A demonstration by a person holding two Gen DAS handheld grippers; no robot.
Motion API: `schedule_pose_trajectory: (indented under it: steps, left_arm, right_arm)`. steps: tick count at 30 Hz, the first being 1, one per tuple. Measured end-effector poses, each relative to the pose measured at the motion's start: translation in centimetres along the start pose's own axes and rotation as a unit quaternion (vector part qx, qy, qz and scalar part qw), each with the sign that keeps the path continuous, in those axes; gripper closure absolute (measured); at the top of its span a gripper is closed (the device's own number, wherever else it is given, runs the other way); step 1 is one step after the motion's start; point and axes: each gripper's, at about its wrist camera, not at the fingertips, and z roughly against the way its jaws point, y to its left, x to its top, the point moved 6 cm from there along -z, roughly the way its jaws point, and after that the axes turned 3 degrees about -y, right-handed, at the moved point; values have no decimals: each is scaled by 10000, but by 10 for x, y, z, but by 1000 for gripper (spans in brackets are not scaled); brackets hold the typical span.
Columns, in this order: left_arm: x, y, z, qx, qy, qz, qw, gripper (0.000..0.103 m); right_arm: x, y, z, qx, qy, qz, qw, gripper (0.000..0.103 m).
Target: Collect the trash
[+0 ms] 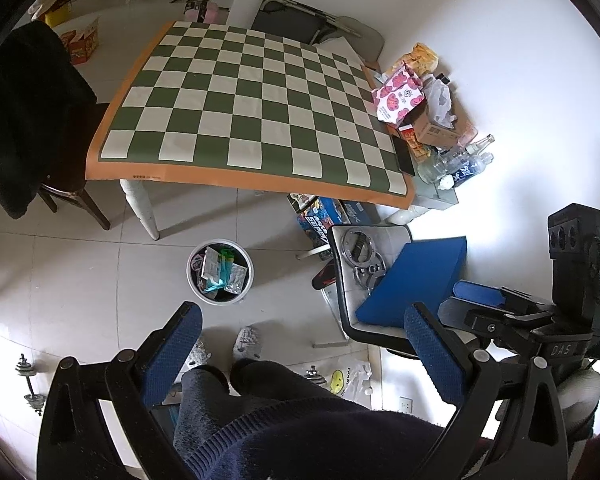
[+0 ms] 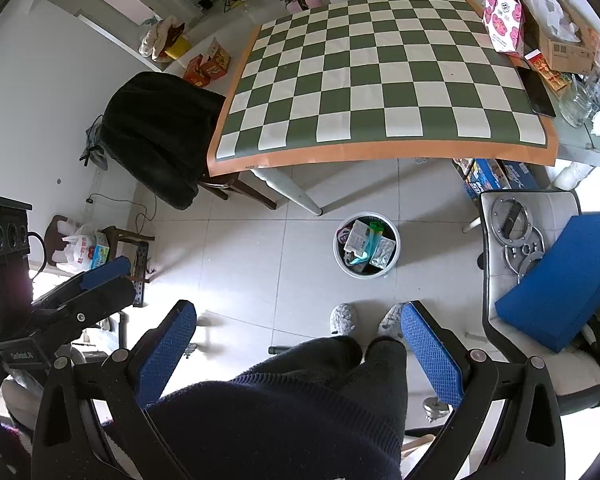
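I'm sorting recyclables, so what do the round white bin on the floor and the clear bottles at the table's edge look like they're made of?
Round white bin: probably plastic, judging by its smooth matte wall. Clear bottles: see-through and shiny, so glass or plastic; the pictures leave that open.

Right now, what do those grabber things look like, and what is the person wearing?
Each grabber is a black plastic frame with two fingers padded in bumpy blue rubber. The left gripper and right gripper match. A black box with round holes sits on top of each, and a thin black cable runs from it. The person wears a dark navy ribbed sweater, dark trousers and grey fuzzy slippers.
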Motion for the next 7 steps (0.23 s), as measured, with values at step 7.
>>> schedule_pose_trajectory:
  steps: [7]
  left_arm:
    - [1, -2, 1, -5, -5, -13, 10000, 0]
  right_arm:
    - [0, 1, -1, 5, 2, -11, 10000, 0]
